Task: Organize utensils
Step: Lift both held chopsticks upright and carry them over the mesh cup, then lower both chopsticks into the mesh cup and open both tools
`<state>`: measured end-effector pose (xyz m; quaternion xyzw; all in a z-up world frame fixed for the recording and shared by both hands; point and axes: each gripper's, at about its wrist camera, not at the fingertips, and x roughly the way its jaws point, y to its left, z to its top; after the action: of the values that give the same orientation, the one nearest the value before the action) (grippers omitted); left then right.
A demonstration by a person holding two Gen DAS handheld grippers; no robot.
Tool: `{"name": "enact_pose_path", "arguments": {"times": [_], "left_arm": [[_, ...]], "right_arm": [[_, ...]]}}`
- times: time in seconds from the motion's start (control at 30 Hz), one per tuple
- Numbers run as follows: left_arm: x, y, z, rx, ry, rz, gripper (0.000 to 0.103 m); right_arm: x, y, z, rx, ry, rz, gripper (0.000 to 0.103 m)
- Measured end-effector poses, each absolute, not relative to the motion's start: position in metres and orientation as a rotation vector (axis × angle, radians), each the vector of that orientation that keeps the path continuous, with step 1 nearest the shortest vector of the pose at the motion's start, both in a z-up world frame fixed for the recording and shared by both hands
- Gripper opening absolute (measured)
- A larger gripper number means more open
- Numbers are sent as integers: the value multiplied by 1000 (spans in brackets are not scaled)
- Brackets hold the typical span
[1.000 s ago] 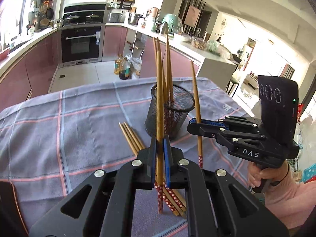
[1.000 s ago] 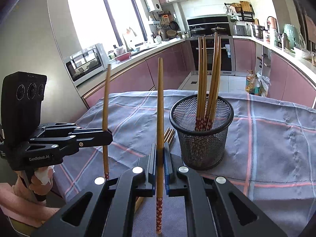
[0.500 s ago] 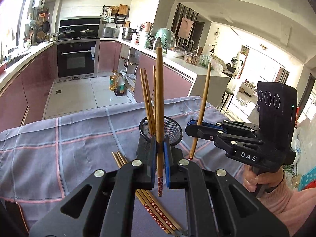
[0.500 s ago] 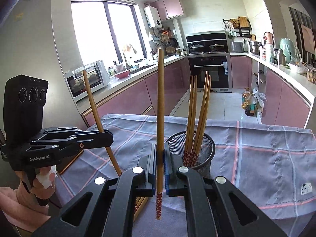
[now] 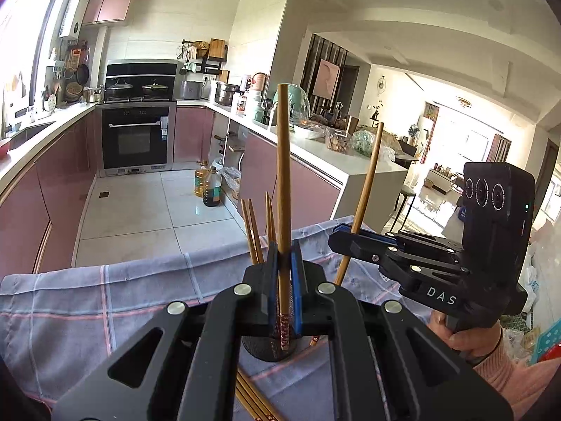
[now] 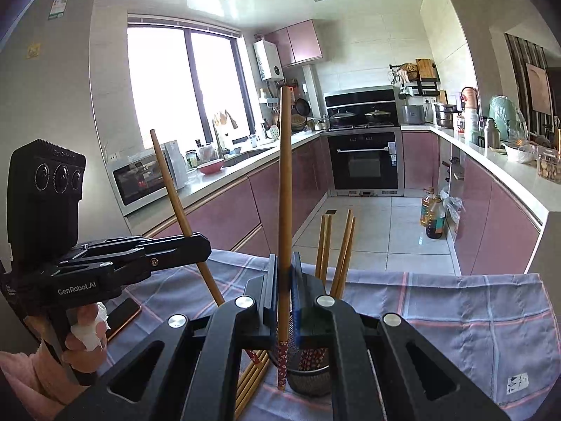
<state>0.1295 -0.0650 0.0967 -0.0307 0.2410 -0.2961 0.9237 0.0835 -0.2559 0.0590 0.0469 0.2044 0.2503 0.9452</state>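
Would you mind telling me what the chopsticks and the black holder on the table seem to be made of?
The chopsticks look like wood or bamboo: matte brown shafts, with a red floral band that seems printed at one end. The holder looks like black-coated metal mesh, judging by its fine see-through grid and solid rim.

My left tool (image 5: 284,273) is black with blue pads, and so is my right tool (image 6: 284,280). The chopstick (image 5: 282,189) I grip on the left is plain tan wood, ending in a dark red band with pale flowers; the one (image 6: 284,210) on the right shows that same colouring. The mesh holder (image 6: 308,379) is black. The cloth (image 5: 87,301) over the counter is grey-blue, checked with pink and white lines. Loose chopsticks (image 5: 252,403) on it are tan.
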Motion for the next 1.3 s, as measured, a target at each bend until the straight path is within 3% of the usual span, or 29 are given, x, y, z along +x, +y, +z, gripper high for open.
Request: {"name": "enact_pose_path", "arguments": {"times": [1.3], "left_arm": [[199,-115,23,99,747,-572,8]], "right_arm": [[149,-239,-14,124,699,444,6]]}}
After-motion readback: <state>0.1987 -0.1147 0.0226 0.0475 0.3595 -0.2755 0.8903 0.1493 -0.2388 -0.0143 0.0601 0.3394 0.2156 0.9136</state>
